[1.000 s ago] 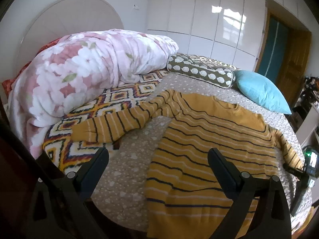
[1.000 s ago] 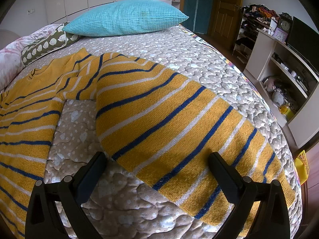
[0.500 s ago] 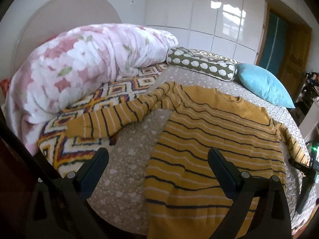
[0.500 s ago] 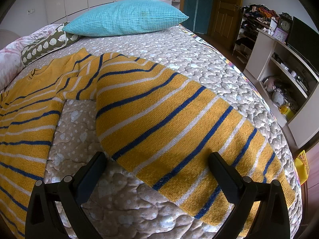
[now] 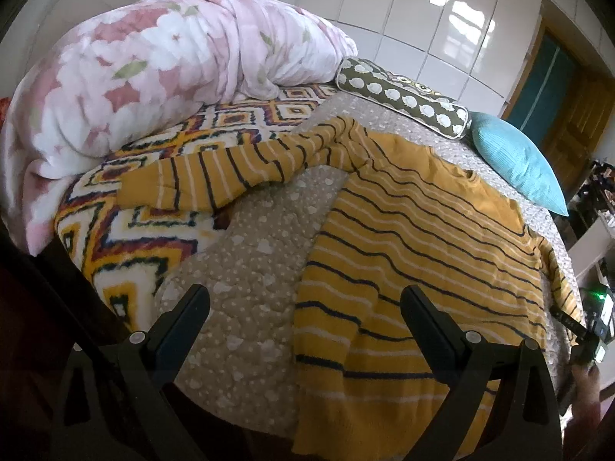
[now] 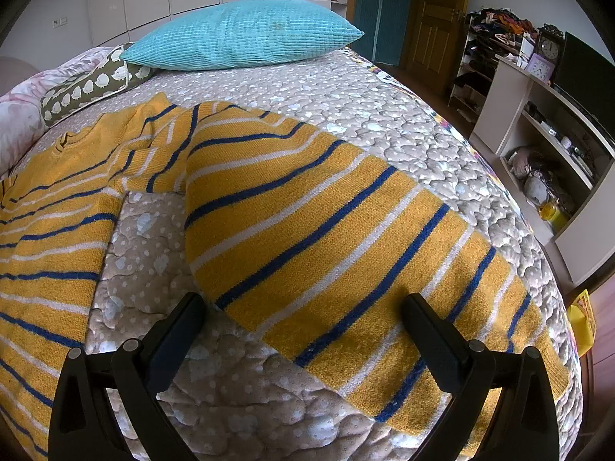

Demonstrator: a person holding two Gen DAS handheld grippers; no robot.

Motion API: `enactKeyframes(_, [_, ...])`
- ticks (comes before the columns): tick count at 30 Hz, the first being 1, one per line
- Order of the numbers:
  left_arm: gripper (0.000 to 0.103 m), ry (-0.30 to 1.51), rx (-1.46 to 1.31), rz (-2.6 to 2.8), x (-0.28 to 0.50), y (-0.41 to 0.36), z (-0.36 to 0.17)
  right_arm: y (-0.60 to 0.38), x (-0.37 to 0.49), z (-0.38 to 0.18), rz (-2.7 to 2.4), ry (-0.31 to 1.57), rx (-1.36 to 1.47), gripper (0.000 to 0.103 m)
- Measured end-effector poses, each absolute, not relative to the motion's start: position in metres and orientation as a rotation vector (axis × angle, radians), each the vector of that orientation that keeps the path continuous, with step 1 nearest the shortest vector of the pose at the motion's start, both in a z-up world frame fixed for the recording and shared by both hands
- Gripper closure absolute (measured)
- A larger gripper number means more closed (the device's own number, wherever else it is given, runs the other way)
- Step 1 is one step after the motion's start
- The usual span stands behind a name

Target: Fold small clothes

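A mustard-yellow sweater [image 5: 423,253] with navy and white stripes lies spread flat on the bed. Its left sleeve [image 5: 215,176] stretches onto a patterned blanket. My left gripper [image 5: 305,305] is open and empty, hovering over the sweater's lower left hem near the bed edge. In the right wrist view the right sleeve [image 6: 346,253] lies flat and angles toward the bed's corner. My right gripper [image 6: 303,313] is open and empty just above the sleeve's lower part. The sweater body [image 6: 50,207] is at the left there.
A pink floral duvet [image 5: 153,69] is heaped at the back left on a zigzag blanket [image 5: 127,238]. A patterned bolster [image 5: 403,96] and a teal pillow [image 6: 242,34] lie at the head. Shelves [image 6: 546,146] and a door [image 6: 434,19] stand beyond the bed.
My left gripper has moved forward and lower over the bed, closer to the sweater's hem. The right gripper and the sleeve have not moved.
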State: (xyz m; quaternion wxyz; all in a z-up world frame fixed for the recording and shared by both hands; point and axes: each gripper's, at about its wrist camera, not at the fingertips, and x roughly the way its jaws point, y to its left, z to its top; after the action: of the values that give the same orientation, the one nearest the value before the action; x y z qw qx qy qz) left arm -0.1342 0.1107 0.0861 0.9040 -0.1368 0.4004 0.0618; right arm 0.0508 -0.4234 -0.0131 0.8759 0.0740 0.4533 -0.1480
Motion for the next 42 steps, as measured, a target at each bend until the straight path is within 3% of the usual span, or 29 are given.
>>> enactKeyframes(14, [0.004,0.82,-0.282,0.065,-0.144,0.097,0.088,-0.426,0.04,-0.01,-0.253,0.948,0.193,0.0])
enactKeyframes(16, [0.004,0.818,-0.276,0.054,-0.146,0.095,0.091,-0.432,0.031,-0.003,-0.238,0.931,0.224,0.011])
enactKeyframes(17, [0.004,0.815,-0.273,0.051,-0.147,0.094,0.093,-0.439,0.018,0.005,-0.251,0.894,0.274,0.026])
enactKeyframes(18, [0.004,0.808,-0.267,0.049,-0.149,0.094,0.096,-0.446,0.001,0.012,-0.243,0.853,0.342,0.031])
enactKeyframes(22, [0.004,0.787,-0.245,0.07,-0.151,0.097,0.1,-0.48,-0.079,0.023,-0.175,0.749,0.6,0.03])
enactKeyframes(27, [0.004,0.843,-0.297,0.037,-0.142,0.093,0.085,-0.514,-0.155,-0.007,-0.226,0.723,0.852,0.031])
enactKeyframes(29, [0.004,0.865,-0.315,0.001,-0.14,0.087,0.081,-0.521,-0.162,-0.016,-0.251,0.701,0.891,0.038])
enactKeyframes(34, [0.004,0.837,-0.273,-0.019,-0.147,0.075,0.091,-0.535,-0.135,-0.012,-0.346,0.65,0.871,0.038])
enactKeyframes(35, [0.004,0.829,-0.268,-0.011,-0.149,0.077,0.093,-0.539,-0.124,-0.013,-0.361,0.652,0.869,0.041])
enactKeyframes(38, [0.004,0.823,-0.285,0.002,-0.151,0.085,0.097,-0.556,-0.101,-0.014,-0.369,0.686,0.892,0.095])
enactKeyframes(42, [0.004,0.792,-0.302,0.036,-0.154,0.106,0.103,-0.591,-0.104,0.028,-0.43,0.615,0.826,0.096])
